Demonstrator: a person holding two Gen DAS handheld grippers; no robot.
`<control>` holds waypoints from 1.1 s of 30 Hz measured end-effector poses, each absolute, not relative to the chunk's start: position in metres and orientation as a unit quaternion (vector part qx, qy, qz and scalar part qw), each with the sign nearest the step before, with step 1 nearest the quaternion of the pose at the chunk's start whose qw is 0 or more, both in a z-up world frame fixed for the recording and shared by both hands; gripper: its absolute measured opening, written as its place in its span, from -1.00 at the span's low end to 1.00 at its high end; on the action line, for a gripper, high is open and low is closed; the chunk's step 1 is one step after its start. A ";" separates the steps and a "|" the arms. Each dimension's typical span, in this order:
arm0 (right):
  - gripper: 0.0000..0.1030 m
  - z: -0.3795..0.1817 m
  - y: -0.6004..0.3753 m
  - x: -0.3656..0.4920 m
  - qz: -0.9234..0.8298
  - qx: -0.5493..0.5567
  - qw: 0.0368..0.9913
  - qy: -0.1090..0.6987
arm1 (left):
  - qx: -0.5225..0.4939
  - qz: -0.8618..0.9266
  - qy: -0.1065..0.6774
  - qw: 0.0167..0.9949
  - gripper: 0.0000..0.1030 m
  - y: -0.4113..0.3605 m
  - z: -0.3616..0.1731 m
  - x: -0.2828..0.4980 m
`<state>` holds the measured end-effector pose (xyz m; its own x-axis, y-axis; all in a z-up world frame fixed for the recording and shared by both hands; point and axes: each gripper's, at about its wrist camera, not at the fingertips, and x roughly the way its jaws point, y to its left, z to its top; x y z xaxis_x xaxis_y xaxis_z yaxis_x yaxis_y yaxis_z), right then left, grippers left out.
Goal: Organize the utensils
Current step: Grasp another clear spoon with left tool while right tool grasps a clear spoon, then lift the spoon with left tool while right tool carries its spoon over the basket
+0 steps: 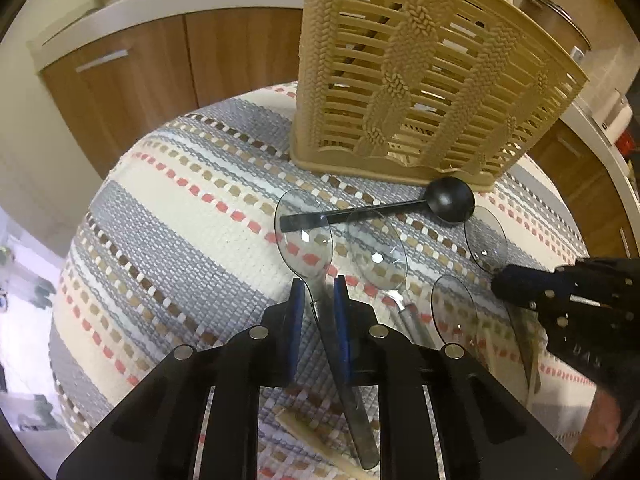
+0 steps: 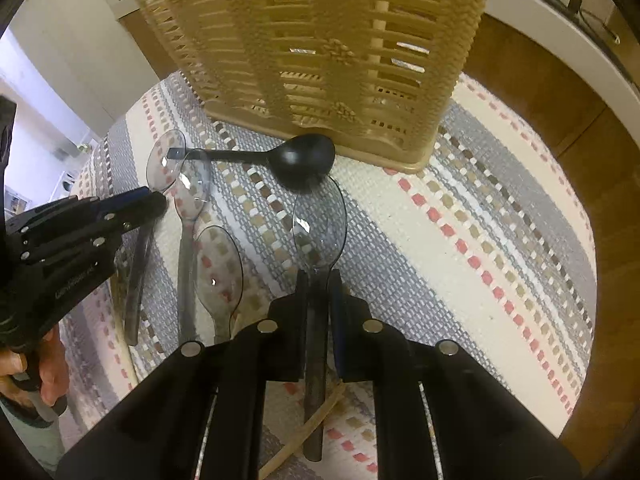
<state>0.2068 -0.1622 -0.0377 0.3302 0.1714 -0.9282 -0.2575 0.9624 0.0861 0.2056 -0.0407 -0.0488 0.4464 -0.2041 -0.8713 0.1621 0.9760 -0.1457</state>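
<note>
Clear spoons are lying in a row on the striped cloth (image 1: 180, 208), in front of the tan basket (image 1: 420, 80). A black spoon (image 1: 450, 199) is lying across them by the basket's foot. The leftmost clear spoon (image 1: 304, 236) is sitting at 12 o'clock from the left gripper (image 1: 318, 300), its neck between the two blue pads, which are spread a little and sitting close on both sides. I cannot tell if they are pinching it. The rightmost clear spoon (image 2: 320, 224) is pointing to 12 o'clock from the right gripper (image 2: 319, 292), whose pads are pressing on its dark handle. A hand (image 2: 36, 364) at 8 o'clock is holding the left gripper low.
</note>
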 end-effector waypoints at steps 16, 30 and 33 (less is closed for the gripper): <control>-0.81 -0.030 -0.161 0.190 0.147 -0.060 0.833 0.530 | 0.003 -0.105 0.481 0.871 -0.82 -0.041 -0.046 0.192; -0.81 0.063 -0.187 0.136 0.191 -0.014 0.915 0.355 | -0.092 -0.143 0.275 0.946 -0.82 0.004 0.059 0.141; -0.81 0.085 -0.196 0.130 0.199 0.005 0.928 0.315 | -0.104 -0.146 0.220 0.959 -0.82 0.002 0.088 0.140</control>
<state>0.1298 -0.1963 0.0854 0.7219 0.3722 -0.5834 -0.3657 0.9209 0.1349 0.1397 0.0018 0.0882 0.8606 -0.3250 -0.3921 0.2333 0.9360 -0.2637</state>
